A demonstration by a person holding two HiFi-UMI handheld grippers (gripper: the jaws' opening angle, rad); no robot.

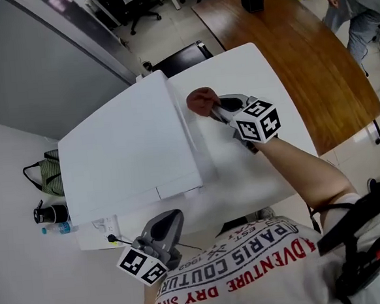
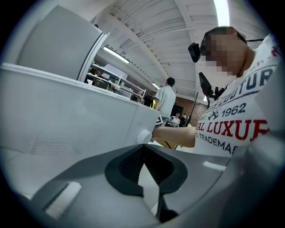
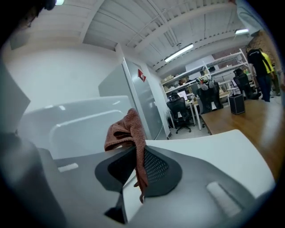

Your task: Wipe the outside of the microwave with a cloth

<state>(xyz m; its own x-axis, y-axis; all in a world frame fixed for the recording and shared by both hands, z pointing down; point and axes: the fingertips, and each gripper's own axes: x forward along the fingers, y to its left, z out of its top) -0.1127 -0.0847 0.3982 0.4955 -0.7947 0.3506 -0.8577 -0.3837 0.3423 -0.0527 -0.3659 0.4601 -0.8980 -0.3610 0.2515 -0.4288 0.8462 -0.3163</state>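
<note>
Left tongs (image 2: pixel 143 148), pressed together and empty, hang near the white microwave (image 1: pixel 131 153); right tongs (image 3: pixel 136 153) pinch a rust-brown cloth (image 3: pixel 127 129) just beside its side wall, above the white surface (image 1: pixel 263 77).

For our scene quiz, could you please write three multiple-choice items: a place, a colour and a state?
1. Where is the reddish-brown cloth? A on the white box-shaped microwave; B in the right gripper, beside the microwave; C in the left gripper.
2. What colour is the table under the microwave? A black; B white; C green.
3. How are the left gripper's jaws? A wide apart; B shut on cloth; C together, empty.
Answers: B, its jaws pinch the cloth; B, bare white tabletop shows; C, they meet on nothing.
</note>
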